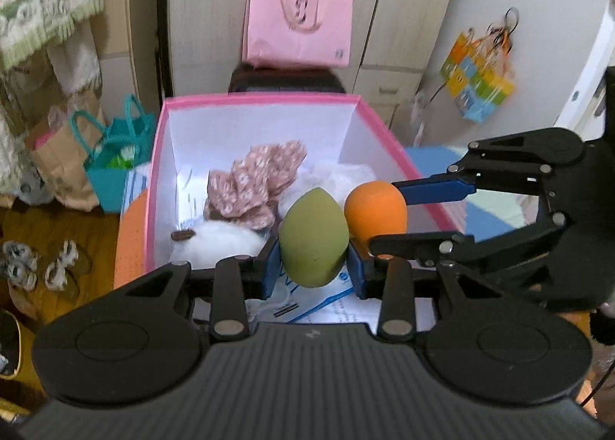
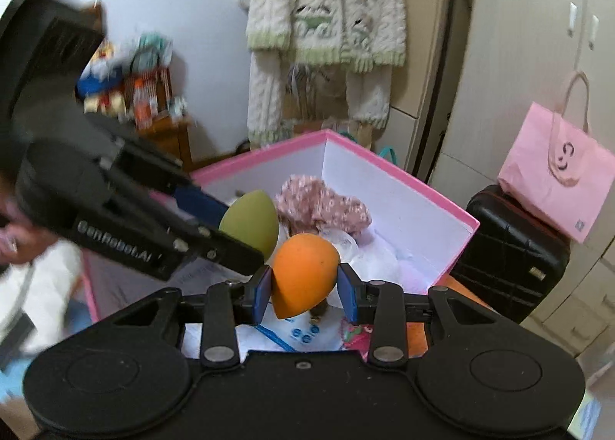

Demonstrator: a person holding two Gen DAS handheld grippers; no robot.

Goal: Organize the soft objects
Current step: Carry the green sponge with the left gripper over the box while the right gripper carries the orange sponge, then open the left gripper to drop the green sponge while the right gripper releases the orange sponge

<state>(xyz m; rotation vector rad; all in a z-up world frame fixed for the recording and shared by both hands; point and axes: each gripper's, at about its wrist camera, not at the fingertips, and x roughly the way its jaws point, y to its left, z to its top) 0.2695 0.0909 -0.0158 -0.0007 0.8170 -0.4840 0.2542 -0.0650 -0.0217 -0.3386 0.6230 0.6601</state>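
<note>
From the left wrist camera, the left gripper (image 1: 314, 261) has its two blue pads pressed against the sides of a green egg-shaped sponge (image 1: 313, 238), its jaws only partly apart, as wide as the sponge. The sponge stands upright, narrow end up, over the near edge of a pink box (image 1: 246, 98) with white inner walls. Just beside it on the right, touching or nearly so, the right gripper (image 1: 380, 219) comes in from the side and pinches an orange sponge (image 1: 376, 211) between its fingers. Inside the box lie a pink floral cloth (image 1: 255, 180) and a white fluffy thing (image 1: 221, 244). Behind the box a pink paper bag (image 1: 298, 30) sits on a dark case (image 1: 284, 80), and a teal bag (image 1: 115, 159) stands on the floor to the left. From the right wrist camera, the right gripper (image 2: 305, 286) holds the orange sponge (image 2: 303, 272) by its sides, narrow end pointing down, jaws partly apart on it, above the near side of the pink box (image 2: 396, 167). The left gripper (image 2: 234, 220) reaches in from the left with the green sponge (image 2: 251, 220) at its tip, just beside the orange one. The floral cloth (image 2: 323, 205) lies deeper in the box. A cream knitted jacket (image 2: 326, 17) hangs on the wall behind.
</note>
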